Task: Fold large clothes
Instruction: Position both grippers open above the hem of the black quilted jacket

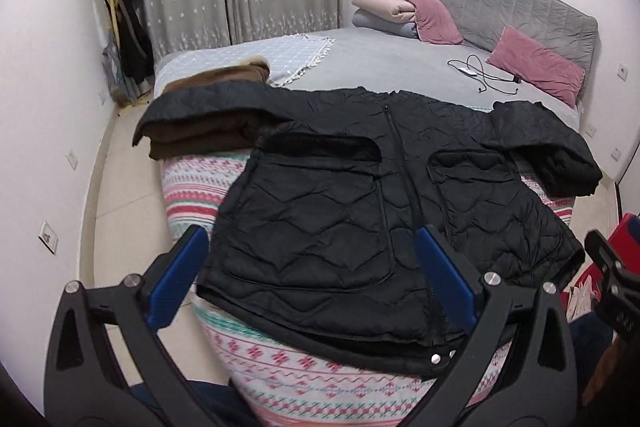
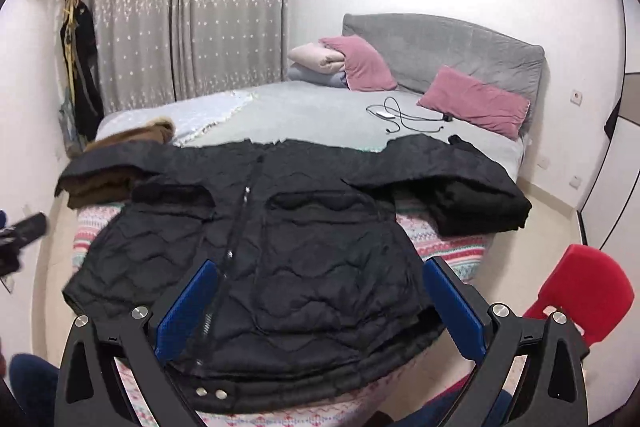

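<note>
So the big black quilted puffer jacket (image 1: 352, 211) is lying flat and face up at the foot of the bed (image 1: 384, 67), zipper closed down the middle, spread over a red, white and green patterned knit blanket (image 1: 192, 187). Its hem with two silver snaps sits at the near edge, and both sleeves stick out sideways; one sleeve drapes over a folded brown garment (image 1: 208, 131), the other is bunched at the bed's far side. The left hand-held gripper (image 1: 312, 271) hovers above the jacket's lower half with its blue pads (image 1: 180, 275) spread wide, gripping nothing. The right hand-held gripper (image 2: 320, 307) is the same deal, blue pads (image 2: 452, 311) wide apart over the hem, nothing between them. Farther back there are two pink pillows (image 2: 476, 103) against the grey padded headboard (image 2: 460, 47).
</note>
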A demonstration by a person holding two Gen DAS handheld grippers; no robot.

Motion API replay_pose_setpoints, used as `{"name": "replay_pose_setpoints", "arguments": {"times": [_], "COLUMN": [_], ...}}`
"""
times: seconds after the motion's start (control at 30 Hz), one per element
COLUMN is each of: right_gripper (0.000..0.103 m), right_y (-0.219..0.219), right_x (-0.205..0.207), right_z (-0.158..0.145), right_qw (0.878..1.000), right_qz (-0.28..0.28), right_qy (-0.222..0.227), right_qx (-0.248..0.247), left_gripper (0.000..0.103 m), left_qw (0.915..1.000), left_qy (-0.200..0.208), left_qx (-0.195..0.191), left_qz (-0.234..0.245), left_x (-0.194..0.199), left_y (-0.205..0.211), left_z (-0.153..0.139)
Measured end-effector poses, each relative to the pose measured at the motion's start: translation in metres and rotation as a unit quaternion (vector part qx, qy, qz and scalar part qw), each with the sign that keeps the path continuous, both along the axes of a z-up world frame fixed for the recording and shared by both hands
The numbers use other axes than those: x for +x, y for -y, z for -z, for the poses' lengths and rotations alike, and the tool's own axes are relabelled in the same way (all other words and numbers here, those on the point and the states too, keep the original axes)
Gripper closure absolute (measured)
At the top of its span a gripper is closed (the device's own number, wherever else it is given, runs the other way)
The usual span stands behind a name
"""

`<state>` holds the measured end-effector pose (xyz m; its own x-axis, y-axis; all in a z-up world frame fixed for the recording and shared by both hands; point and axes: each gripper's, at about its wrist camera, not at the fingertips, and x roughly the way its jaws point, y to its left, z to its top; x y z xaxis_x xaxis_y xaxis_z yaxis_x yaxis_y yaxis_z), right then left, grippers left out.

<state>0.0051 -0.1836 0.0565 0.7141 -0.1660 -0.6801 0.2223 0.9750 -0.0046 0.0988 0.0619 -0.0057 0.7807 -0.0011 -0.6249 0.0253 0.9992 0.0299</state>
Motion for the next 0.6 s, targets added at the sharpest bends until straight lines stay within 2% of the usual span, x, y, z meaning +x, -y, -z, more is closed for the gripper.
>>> {"name": "replay_pose_setpoints", "arguments": {"times": [0.2, 0.4, 0.6], "right_gripper": [0.0, 0.0, 0.0], "right_y": [0.009, 0.006, -0.004], "right_x": [0.002, 0.006, 0.007], "right_z": [0.018, 0.024, 0.026], "right_qw": [1.0, 1.0, 1.0], "right_qz": [0.0, -0.003, -0.012], "right_qy": [-0.015, -0.014, -0.009], "right_qx": [0.018, 0.014, 0.002], "left_gripper": [0.0, 0.0, 0.0], "left_qw": [0.9998, 0.9998, 0.9998], "left_qy": [-0.008, 0.004, -0.002], "left_qx": [0.004, 0.017, 0.017], "left_qz": [0.015, 0.007, 0.008], "left_x": [0.002, -0.002, -0.002], "left_y": [-0.004, -0.011, -0.016], "left_z": [0.009, -0.006, -0.01]}}
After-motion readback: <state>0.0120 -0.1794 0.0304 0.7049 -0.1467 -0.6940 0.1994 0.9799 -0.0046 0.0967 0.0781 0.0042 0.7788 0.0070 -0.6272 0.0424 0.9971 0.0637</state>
